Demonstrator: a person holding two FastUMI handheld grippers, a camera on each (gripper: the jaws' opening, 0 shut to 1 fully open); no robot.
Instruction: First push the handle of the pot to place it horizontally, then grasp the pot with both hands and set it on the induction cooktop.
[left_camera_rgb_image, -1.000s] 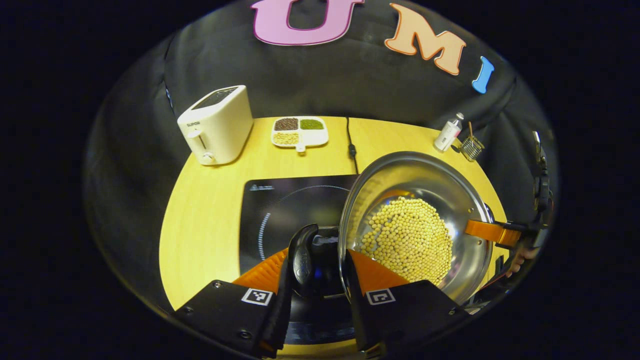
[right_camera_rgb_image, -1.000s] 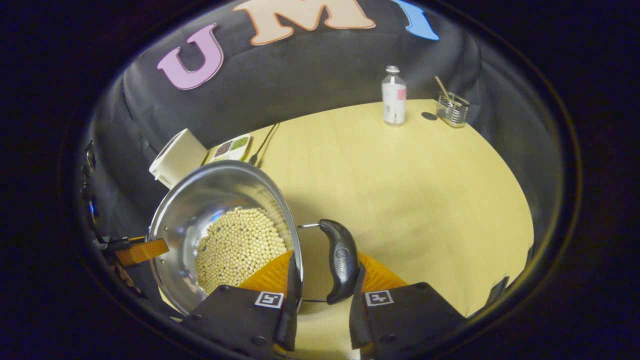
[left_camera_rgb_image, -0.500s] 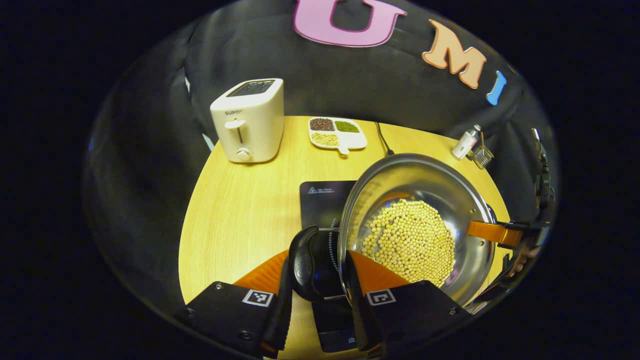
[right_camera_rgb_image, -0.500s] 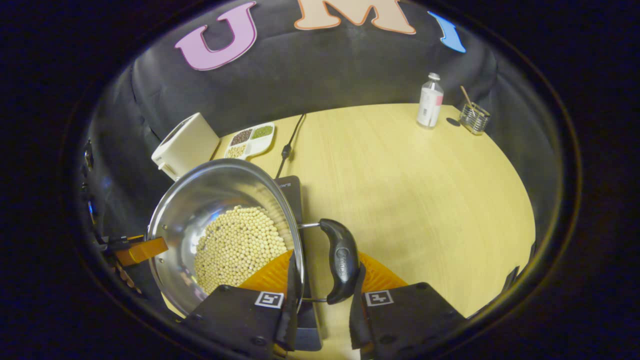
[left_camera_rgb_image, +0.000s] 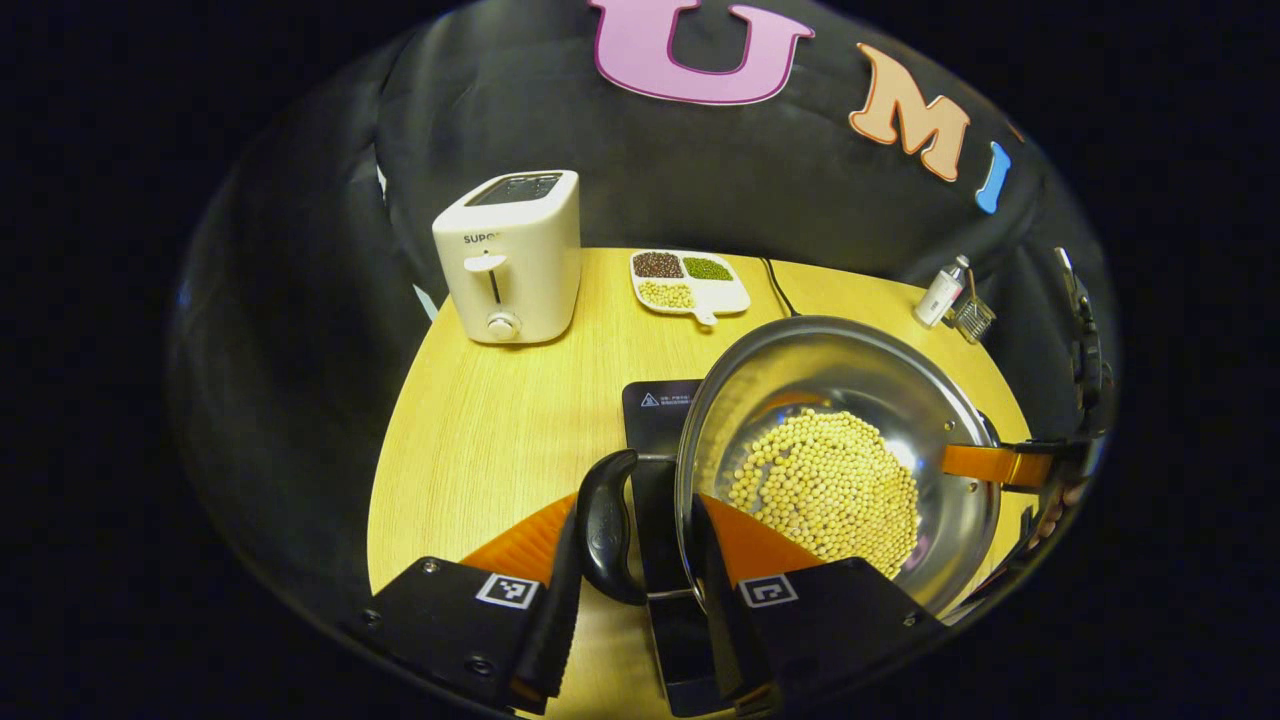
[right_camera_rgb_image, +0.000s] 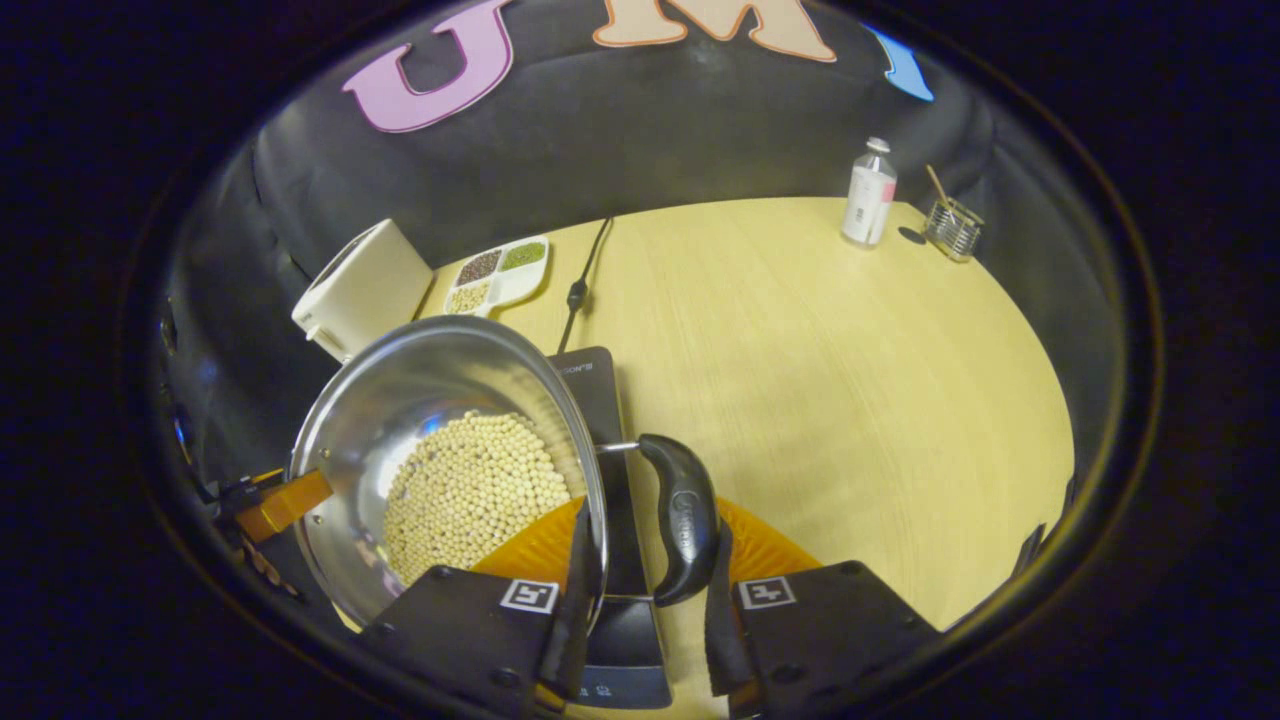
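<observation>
- In the left gripper view, the left gripper (left_camera_rgb_image: 632, 560) sits at bottom centre, its fingers clenched across one black handle (left_camera_rgb_image: 604, 527) and the rim of the pot (left_camera_rgb_image: 850, 365).
- The pot takes up the centre right of that view; it is shiny steel and holds a heap of pale beans (left_camera_rgb_image: 828, 487).
- Under the handle and rim a black cooktop (left_camera_rgb_image: 652, 412) shows as a narrow strip running from mid-frame to the bottom edge; whether the pot touches it I cannot tell.
- At the far right of that view the right gripper (left_camera_rgb_image: 1000, 465) reaches the pot's far rim with an orange finger, a hand (left_camera_rgb_image: 1052, 510) just below it.
- Farther off on the yellow table (left_camera_rgb_image: 480, 440): a white toaster (left_camera_rgb_image: 510, 258) at upper left, a dish (left_camera_rgb_image: 690, 282) of three kinds of grain at upper centre, a cord (left_camera_rgb_image: 775, 285) beside it, and a bottle (left_camera_rgb_image: 943, 291) next to a small wire basket (left_camera_rgb_image: 973, 318) at upper right.
- In the right gripper view, the right gripper (right_camera_rgb_image: 640, 600) is at bottom centre, grasping the pot's other handle (right_camera_rgb_image: 684, 518) together with the rim.
- There the pot (right_camera_rgb_image: 400, 380) lies at lower left, the cooktop (right_camera_rgb_image: 600, 400) is just right of it, and the left gripper's orange finger (right_camera_rgb_image: 283, 502) is at its far edge.
- Beyond, the toaster (right_camera_rgb_image: 362, 290) and dish (right_camera_rgb_image: 498, 273) sit at upper left, the bottle (right_camera_rgb_image: 868, 193) and basket (right_camera_rgb_image: 952, 228) at upper right.
</observation>
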